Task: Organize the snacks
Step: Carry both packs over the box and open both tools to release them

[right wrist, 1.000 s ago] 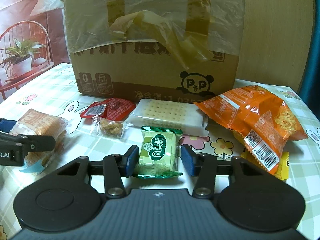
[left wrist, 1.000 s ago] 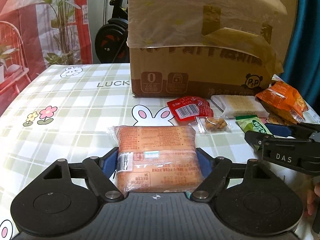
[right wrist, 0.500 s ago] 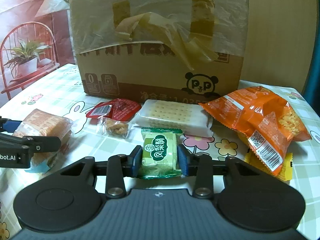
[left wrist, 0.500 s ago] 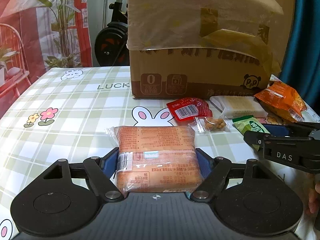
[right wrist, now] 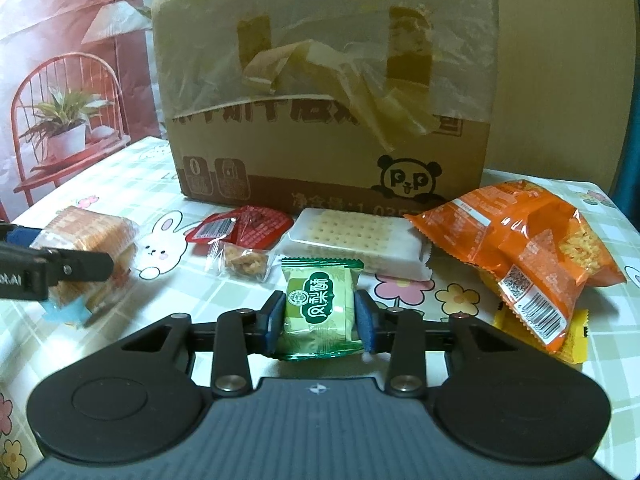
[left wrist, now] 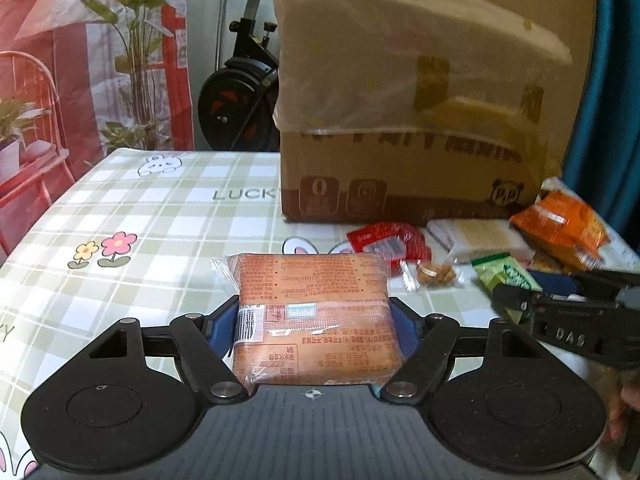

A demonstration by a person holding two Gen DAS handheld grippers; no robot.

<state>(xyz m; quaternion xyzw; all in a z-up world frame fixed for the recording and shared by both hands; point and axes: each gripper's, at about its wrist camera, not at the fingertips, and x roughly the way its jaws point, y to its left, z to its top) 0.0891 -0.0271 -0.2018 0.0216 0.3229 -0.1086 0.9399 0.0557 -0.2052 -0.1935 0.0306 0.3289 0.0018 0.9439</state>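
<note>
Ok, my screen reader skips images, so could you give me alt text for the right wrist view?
The right gripper is closed on a small green snack packet on a checked tablecloth. Behind lie a cracker pack, an orange bag, and a large cardboard box.

seven snack packets [right wrist: 318, 300], one cardboard box [right wrist: 328, 92]

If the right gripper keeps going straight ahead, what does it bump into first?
The right gripper, shut on the green snack packet, would probably push that packet into the white cracker pack first. The cardboard box stands behind it. Depth is hard to judge.
</note>
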